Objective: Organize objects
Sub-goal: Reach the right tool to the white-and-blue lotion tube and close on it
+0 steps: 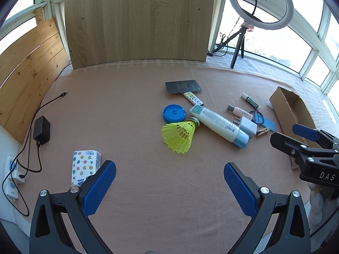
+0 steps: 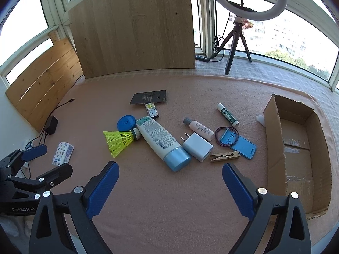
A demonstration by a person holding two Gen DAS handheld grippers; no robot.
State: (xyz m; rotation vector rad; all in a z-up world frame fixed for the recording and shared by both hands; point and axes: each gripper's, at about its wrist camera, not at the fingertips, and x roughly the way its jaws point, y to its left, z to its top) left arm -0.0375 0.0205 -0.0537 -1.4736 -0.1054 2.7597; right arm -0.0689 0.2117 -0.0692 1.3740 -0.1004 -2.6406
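Observation:
Loose items lie on a pink cloth: a yellow shuttlecock (image 2: 119, 140), a white lotion bottle with a blue cap (image 2: 161, 141), a white charger plug (image 2: 198, 147), a wooden clothespin (image 2: 225, 155), a blue phone case (image 2: 238, 142), a small bottle (image 2: 200, 129), a glue stick (image 2: 227, 114), a blue round lid (image 2: 126, 122) and a dark card (image 2: 149, 97). An empty cardboard box (image 2: 296, 148) stands at the right. My right gripper (image 2: 170, 174) is open, hovering just short of the bottle cap. My left gripper (image 1: 169, 174) is open too, nothing between its fingers, a tissue pack (image 1: 84, 165) beside its left finger.
A wooden board (image 2: 135, 27) leans against the window at the back. A ring light on a tripod (image 2: 243, 21) stands at the back right. A black adapter (image 1: 41, 130) with its cable and a wall socket lie at the far left.

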